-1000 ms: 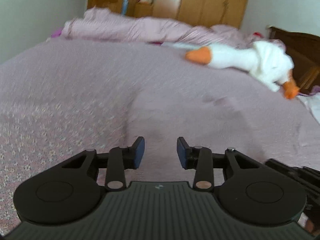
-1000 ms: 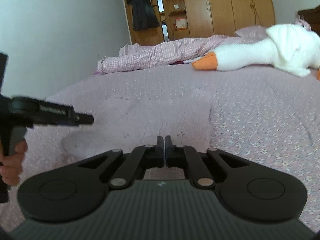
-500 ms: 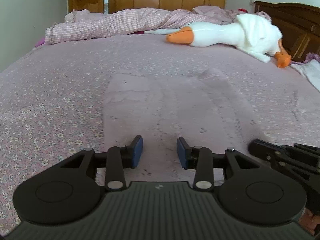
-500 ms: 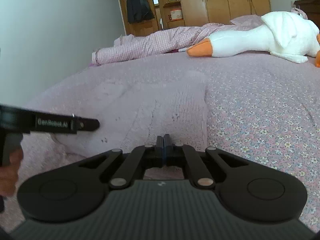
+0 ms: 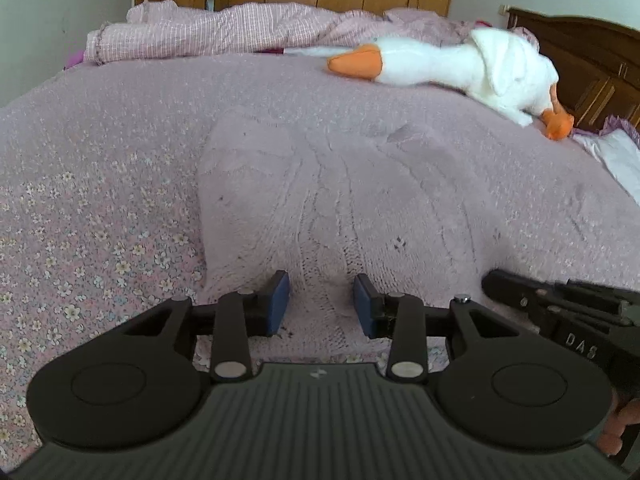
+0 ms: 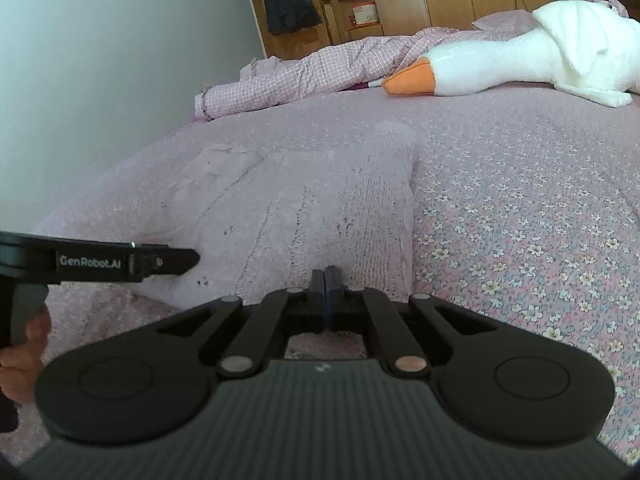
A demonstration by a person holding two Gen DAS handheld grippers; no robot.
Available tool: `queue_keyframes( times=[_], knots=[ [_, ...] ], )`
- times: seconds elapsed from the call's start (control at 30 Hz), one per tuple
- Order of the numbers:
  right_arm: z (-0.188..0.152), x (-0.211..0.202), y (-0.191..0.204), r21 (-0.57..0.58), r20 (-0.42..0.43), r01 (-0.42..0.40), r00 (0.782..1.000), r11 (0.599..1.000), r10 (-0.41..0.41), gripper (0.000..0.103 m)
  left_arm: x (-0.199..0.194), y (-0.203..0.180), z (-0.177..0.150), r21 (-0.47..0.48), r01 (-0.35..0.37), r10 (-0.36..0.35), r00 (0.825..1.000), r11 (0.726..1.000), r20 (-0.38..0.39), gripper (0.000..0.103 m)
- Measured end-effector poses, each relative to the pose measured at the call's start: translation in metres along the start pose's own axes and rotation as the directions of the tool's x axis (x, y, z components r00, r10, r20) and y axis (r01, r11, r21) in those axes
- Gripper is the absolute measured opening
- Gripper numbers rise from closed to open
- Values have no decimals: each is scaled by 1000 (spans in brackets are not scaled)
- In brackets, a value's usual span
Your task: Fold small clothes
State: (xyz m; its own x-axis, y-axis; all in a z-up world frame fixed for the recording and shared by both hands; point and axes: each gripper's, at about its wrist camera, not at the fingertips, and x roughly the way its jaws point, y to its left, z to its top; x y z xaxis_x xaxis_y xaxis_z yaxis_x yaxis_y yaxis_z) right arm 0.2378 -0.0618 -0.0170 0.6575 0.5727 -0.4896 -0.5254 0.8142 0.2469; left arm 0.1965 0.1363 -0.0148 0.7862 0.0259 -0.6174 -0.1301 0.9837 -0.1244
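A pale pink knit garment (image 5: 340,200) lies spread flat on the floral bedspread (image 5: 100,216). My left gripper (image 5: 321,304) is open, its blue pads low over the garment's near edge with knit showing between them. It also enters the right wrist view from the left as a black finger (image 6: 176,260) over the knit garment (image 6: 288,200). My right gripper (image 6: 325,280) is shut at the garment's near hem; no cloth shows between its pads. Its black fingers (image 5: 516,292) sit at the right in the left wrist view.
A white plush goose (image 5: 460,64) with an orange beak lies across the far side of the bed. Behind it is a rumpled pink checked quilt (image 5: 224,32). A dark wooden headboard (image 5: 592,56) stands at right, wardrobes at the back, and a wall (image 6: 100,60) on the left.
The left gripper has come down and closer to the garment's near edge, still open. The right gripper has edged forward to the hem, still shut.
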Motion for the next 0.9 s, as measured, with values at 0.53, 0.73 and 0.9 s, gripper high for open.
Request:
queue_keyframes(
  times=[0.53, 0.73, 0.9],
  knots=[
    [-19, -23, 38, 336, -52, -300, 941, 893, 336, 85, -90, 75, -40, -128, 103, -96, 994, 987, 58, 96],
    [-26, 15, 56, 594, -44, -236, 945, 769, 325, 88, -80, 96, -40, -189, 35, -29, 999, 981, 32, 97],
    [-25, 24, 50, 750, -18, -145, 971, 645, 239, 88, -63, 113, -34, -321, 72, -75, 997, 944, 5, 97]
  ],
)
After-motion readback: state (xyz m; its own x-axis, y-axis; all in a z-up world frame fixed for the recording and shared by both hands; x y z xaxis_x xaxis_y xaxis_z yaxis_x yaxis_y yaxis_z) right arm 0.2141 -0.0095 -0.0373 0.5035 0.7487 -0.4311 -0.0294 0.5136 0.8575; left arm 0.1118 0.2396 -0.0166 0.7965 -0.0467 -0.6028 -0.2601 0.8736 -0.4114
